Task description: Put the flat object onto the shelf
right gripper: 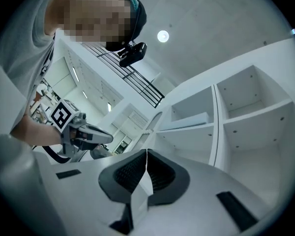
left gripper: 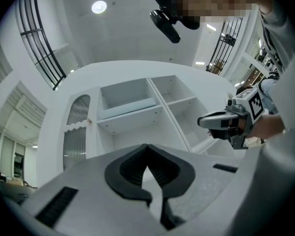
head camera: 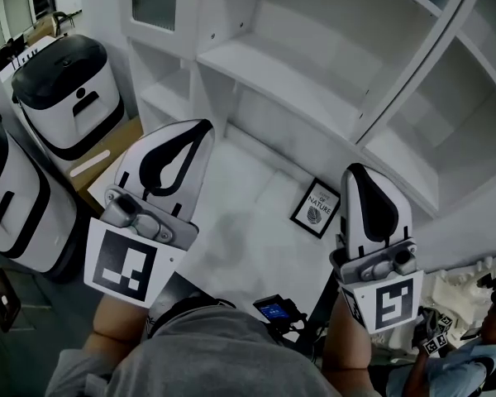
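Observation:
The flat object is a black-framed picture (head camera: 316,208) with a leaf print, lying on the white surface at the foot of the white shelf unit (head camera: 273,73). My left gripper (head camera: 202,127) hovers to its left and my right gripper (head camera: 353,170) just to its right; neither touches it. Both are shut with nothing between their jaws. In the left gripper view the left gripper (left gripper: 147,147) points up at the empty shelf compartments (left gripper: 132,114), with the right gripper (left gripper: 202,121) at the side. The right gripper (right gripper: 146,151) likewise faces the shelf (right gripper: 250,117). Neither gripper view shows the picture.
Two white bins with black lids (head camera: 66,89) (head camera: 16,197) and a cardboard box (head camera: 107,160) stand at the left. A small device with a blue screen (head camera: 274,309) hangs at my chest. Another person (head camera: 471,346) sits at the lower right.

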A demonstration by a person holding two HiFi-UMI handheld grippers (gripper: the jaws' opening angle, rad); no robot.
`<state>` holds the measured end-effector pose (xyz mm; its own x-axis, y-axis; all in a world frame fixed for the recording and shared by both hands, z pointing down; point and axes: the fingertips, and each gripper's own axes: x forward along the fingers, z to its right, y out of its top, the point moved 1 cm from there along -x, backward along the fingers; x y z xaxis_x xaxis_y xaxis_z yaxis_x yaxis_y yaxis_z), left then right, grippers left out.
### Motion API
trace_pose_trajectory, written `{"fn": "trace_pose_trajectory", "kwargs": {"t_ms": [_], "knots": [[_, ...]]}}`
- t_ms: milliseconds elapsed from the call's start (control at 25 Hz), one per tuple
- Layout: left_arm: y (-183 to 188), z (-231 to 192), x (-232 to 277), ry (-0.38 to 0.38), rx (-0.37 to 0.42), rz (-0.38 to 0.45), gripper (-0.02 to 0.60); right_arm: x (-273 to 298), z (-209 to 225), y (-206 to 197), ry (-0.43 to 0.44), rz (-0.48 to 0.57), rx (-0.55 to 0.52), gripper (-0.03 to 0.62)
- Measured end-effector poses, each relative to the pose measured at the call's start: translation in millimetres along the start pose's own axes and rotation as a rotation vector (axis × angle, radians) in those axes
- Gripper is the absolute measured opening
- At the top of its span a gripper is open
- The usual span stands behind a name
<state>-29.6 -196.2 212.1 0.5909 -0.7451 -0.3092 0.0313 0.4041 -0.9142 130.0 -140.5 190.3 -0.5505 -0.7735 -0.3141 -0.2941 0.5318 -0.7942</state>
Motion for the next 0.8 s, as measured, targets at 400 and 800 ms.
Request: {"fn": "trace_pose_trajectory", "kwargs": {"t_ms": [400,800], "knots": [[-32.8,17.3,-6.0,0.01,-0.03,-0.029,0.006,-13.2,-14.1,-34.8,-0.013,-0.013,0.077,0.028],[-65.6,29.5,-11.9,0.012,-0.074,-0.067,0.006,-18.8,-33.1,-68.0,-0.021,-0.06,0.194,0.028]]}}
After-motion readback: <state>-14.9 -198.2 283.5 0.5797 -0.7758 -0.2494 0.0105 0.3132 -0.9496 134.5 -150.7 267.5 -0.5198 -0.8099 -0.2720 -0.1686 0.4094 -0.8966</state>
